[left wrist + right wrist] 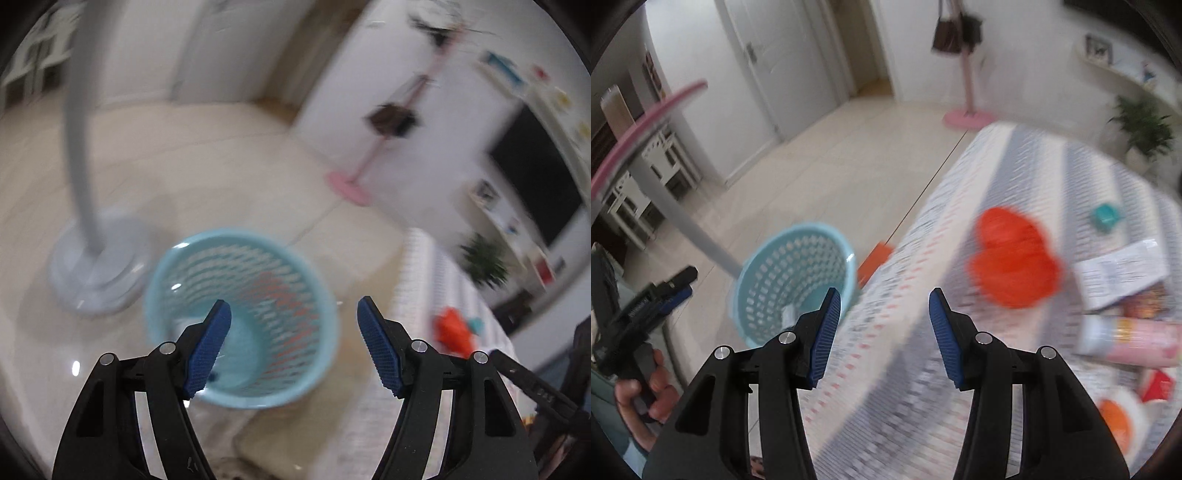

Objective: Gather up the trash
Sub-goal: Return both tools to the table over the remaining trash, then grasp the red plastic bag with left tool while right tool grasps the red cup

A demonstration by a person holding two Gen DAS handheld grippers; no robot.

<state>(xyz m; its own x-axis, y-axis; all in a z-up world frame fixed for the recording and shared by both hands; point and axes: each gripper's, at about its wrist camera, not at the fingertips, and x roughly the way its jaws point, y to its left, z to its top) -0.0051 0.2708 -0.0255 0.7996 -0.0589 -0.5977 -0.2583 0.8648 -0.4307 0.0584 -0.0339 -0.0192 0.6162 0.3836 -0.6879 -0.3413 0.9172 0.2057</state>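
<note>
Right wrist view alone shows the paper sheet (1123,271) behind the orange bag (1012,258).

basket (798,280) on floor, left of table (1015,177) | crumpled bag (1012,258) on table

Light-blue perforated bin (240,317) upright on floor beside table, blurred orange crumpled trash (1012,258) on tablecloth

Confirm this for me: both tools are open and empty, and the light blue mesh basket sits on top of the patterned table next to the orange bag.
One thing is off: the light blue mesh basket stands on the floor beside the patterned table, not on it, as the right wrist view shows. The orange bag does lie on the table. The left tool and right tool are both open and empty.
</note>
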